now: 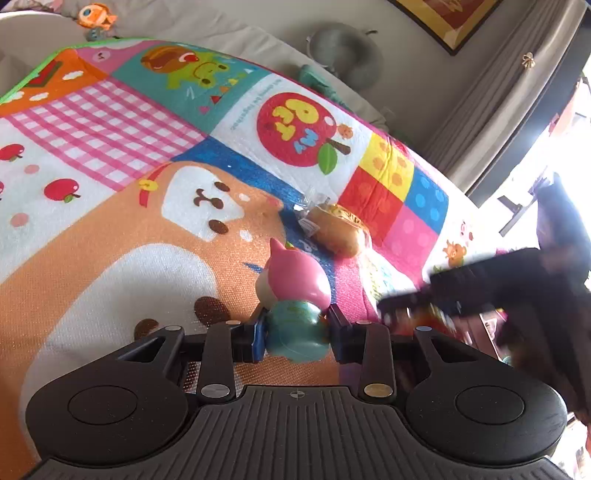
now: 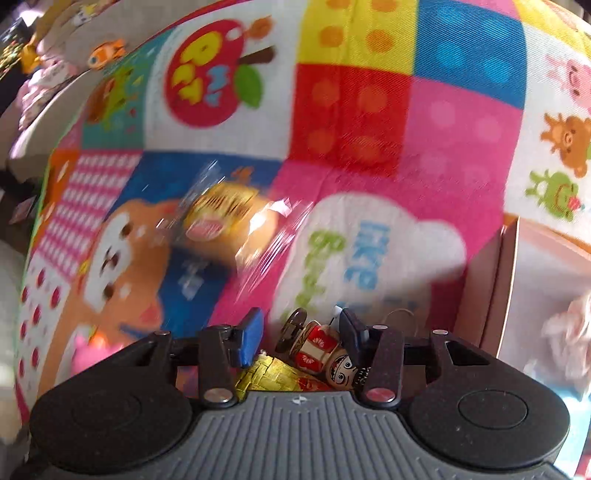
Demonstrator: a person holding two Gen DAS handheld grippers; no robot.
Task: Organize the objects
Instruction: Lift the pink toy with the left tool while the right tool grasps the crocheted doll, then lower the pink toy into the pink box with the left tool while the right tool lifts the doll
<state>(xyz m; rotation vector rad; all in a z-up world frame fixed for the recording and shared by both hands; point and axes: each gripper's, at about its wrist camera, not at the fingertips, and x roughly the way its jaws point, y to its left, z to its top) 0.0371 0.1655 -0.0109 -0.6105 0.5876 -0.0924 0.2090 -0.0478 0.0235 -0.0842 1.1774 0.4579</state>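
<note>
- Left gripper (image 1: 295, 330): blue fingers (image 1: 255, 338) clenched on the teal body of a toy figure (image 1: 295, 295); pink pointed head poking out past the tips, figure upright in the grasp.
- Below and around the figure: patchwork play mat (image 1: 110, 147), printed with a brown-and-white dog face, pink gingham, red apples.
- Just beyond the pink head: wrapped bun (image 1: 338, 230) in clear film, lying on the mat, apart from the figure.
- Off to the right in the left wrist view: dark blurred shape of the other tool, low over the mat.
- Far edge: orange fish plush (image 1: 96, 16), grey neck pillow (image 1: 343, 51), grey curtain (image 1: 498, 110), framed picture (image 1: 454, 18).
- Right gripper (image 2: 301, 336): fingers (image 2: 249, 339) released, standing either side of a small wooden doll (image 2: 321, 350) that lies on its side, painted face toward the camera, red flowered body, black disc at the far end. Left pad clear of the doll; contact at the right pad impossible to tell.
- Beside the doll, under the left finger: gold foil packet (image 2: 269, 376).
- Further out: same bun, blurred, on the mat; open box (image 2: 495, 288) at the right with something pale inside.
</note>
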